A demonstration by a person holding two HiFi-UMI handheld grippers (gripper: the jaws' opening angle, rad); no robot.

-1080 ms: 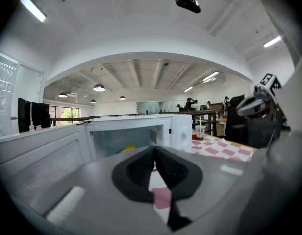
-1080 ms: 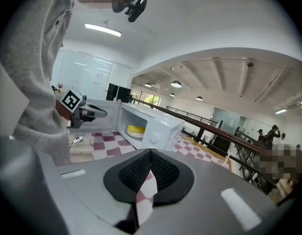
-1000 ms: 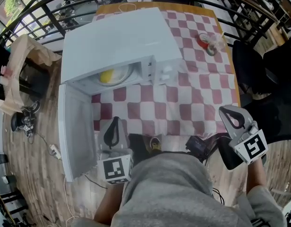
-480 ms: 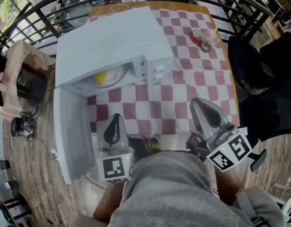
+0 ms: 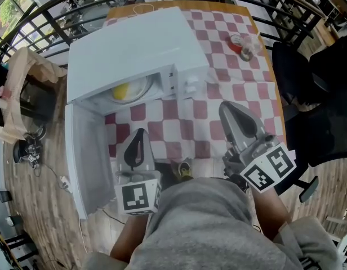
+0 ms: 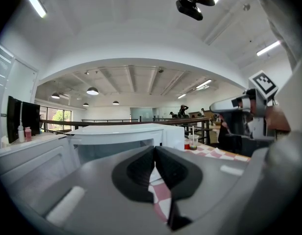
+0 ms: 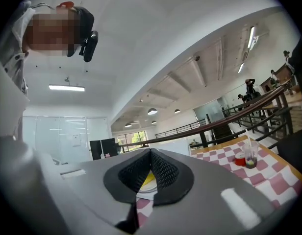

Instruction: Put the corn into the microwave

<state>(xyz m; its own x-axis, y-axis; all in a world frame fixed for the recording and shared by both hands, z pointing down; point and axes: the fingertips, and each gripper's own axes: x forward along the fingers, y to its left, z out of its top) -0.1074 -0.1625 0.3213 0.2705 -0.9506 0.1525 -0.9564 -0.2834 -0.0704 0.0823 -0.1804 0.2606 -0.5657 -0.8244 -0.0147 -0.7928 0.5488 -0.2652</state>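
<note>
Task thing: the corn [image 5: 121,91] lies on a plate [image 5: 141,89] inside the cavity of the microwave [image 5: 134,49], towards the cavity's left side; judged from this, the placing is already done.
Corn's long axis: too small and too shadowed in the head view to tell.
Microwave door: the door [image 5: 86,156] stands wide open, swung out over the edge of the bench [image 5: 218,94] towards the person, inner face turned to the right.
Left hand-held gripper: the left hand-held gripper [image 5: 138,136] has its jaws together with nothing between them, as the left gripper view confirms; it sits just beside the door's inner face and points at the microwave front.
Right hand-held gripper: the right hand-held gripper [image 5: 232,114] also has its jaws together and is empty; it hovers over the checked cloth, well apart from the door, its tips aimed towards the cavity, where the right gripper view shows a yellow sliver of corn past the pads.
Deciding relation: the door lies to the left of both tools, and the left one is clearly the nearer.
Likely next step: pushing the door shut, best suited to the left tool.
Bystander: a cup [image 5: 245,49] at the far right of the bench, clear of any door swing.
</note>
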